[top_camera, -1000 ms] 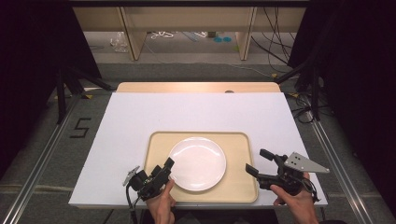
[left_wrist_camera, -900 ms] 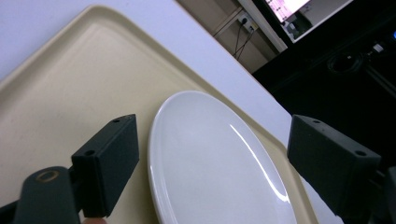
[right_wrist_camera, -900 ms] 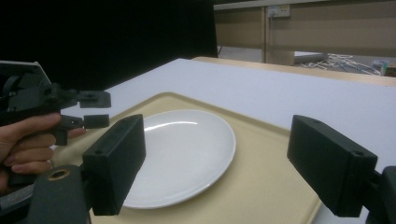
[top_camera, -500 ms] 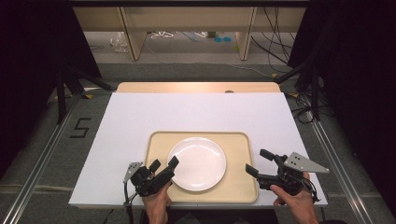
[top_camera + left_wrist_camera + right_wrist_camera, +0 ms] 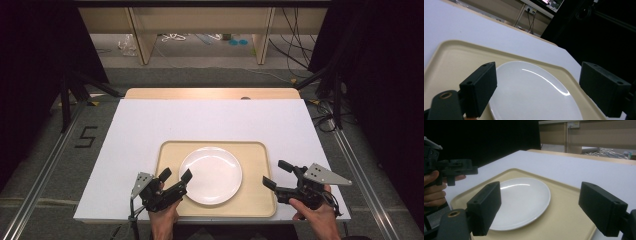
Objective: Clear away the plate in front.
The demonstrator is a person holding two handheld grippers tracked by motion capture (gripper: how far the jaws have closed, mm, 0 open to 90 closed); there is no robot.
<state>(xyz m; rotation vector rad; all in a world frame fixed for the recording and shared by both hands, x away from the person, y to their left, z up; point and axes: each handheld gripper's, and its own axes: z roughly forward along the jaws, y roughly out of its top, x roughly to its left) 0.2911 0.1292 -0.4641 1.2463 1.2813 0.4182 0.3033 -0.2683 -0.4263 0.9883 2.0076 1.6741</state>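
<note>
A round white plate lies empty in the middle of a beige tray on the white table. My left gripper is open at the tray's near left corner, and its right jaw reaches over the plate's rim. In the left gripper view the plate lies between the spread jaws of the left gripper. My right gripper is open at the tray's right edge and points left at the plate. Its own view frames the plate between its jaws, with the left gripper beyond.
The white table top stretches bare behind the tray, with a wooden strip along its far edge. Dark stands and cables flank the table on both sides. A shelf unit stands on the floor behind.
My left gripper has edged slightly forward and right toward the plate's near rim. The right gripper, plate and tray have stayed put.
</note>
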